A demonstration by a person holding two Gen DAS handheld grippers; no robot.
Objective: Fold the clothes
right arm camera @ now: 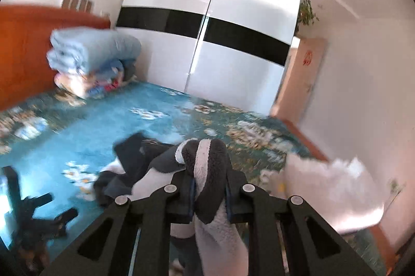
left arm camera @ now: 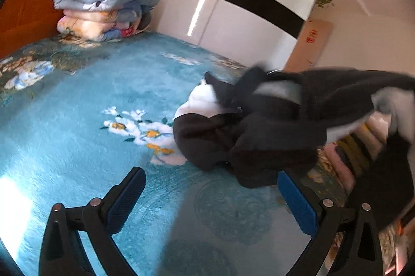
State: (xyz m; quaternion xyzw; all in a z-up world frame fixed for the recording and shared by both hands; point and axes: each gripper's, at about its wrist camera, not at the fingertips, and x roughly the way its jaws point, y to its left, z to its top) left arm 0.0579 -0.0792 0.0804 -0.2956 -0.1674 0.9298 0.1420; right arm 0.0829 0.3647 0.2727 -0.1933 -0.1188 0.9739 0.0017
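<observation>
- Bedroom: teal floral bed (left arm camera: 77,151), white wardrobe (right arm camera: 207,42) behind, folded quilts (left arm camera: 103,0) at headboard end.
- My right gripper (right arm camera: 209,194): jaws clamped on black/white fleece garment (left arm camera: 254,130), lifted off bed nr its right edge.
- My left gripper (left arm camera: 218,200): jaws wide apart, empty; garment's trailing end lies just ahead, to the right.

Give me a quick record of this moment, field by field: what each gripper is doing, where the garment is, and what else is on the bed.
left gripper: open, holding nothing, above the bedspread
right gripper: shut on a fold of the fleece garment
fleece garment: dark and white, crumpled, one end lifted, the rest lying on the bedspread
bedspread: teal with flower print
folded quilts: stacked against the orange headboard
wardrobe: white with a black band, behind the bed
</observation>
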